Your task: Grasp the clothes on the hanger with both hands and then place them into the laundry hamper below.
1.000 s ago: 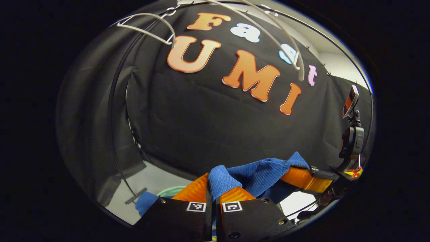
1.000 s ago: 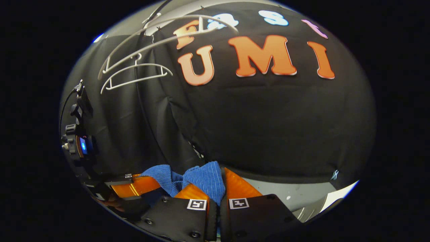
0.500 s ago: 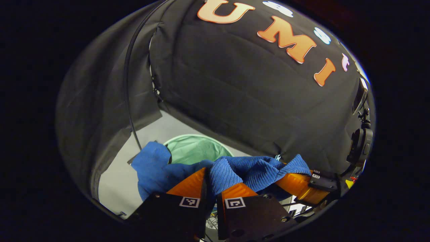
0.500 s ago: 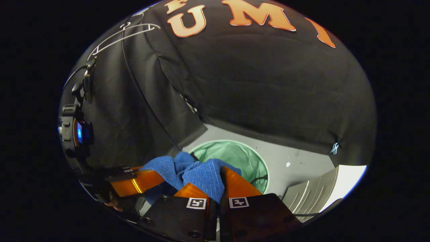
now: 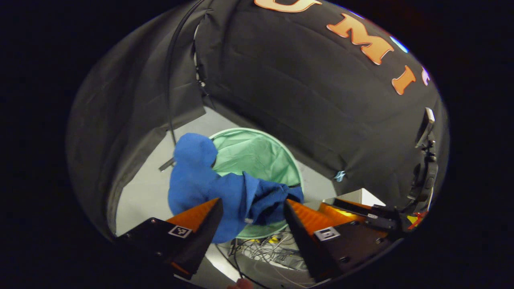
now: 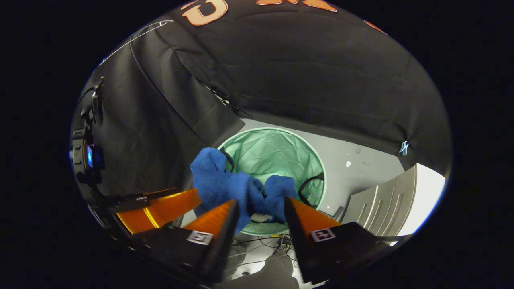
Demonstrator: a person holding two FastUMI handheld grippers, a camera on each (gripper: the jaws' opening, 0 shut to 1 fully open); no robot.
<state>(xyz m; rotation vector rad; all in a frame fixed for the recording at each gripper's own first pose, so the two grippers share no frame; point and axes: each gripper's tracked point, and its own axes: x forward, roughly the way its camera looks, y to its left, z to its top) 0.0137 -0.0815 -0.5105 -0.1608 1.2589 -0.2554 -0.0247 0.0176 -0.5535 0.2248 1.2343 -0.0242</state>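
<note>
Black cloth walls close the booth on 2 sides, meeting a pale grey floor [image 6: 361,168].

Left gripper view:
- Left gripper [image 5: 253,208] has its 2 fingers spread wide, nothing between them pinched.
- Blue knit garment [image 5: 209,188] sits beyond the fingertips, bunched, draped over the near-left rim of the hamper; one rounded lobe rises at the left edge of the rim, the rest sags into the opening.
- Mint-green round laundry hamper [image 5: 257,154] stands on the floor against the wall, mouth open upward, mesh lining visible.
- Tangle of cables [image 5: 261,251] lies on the floor just below the hamper.
- Right gripper [image 5: 353,210] enters from the right edge, low, near the hamper.

Right gripper view:
- Right gripper [image 6: 259,206] also has fingers parted, gap wide, no cloth held.
- Garment [image 6: 233,184] lies across the hamper's near-left rim in 2 humps, a small white tag at its lower edge.
- Hamper [image 6: 281,150] shows 2 dark loop handles on its rim.
- Left gripper [image 6: 160,208] comes in from the left, low, beside the garment; whether it touches the cloth cannot be told.
- White slatted panel [image 6: 381,208] leans at the right.
</note>
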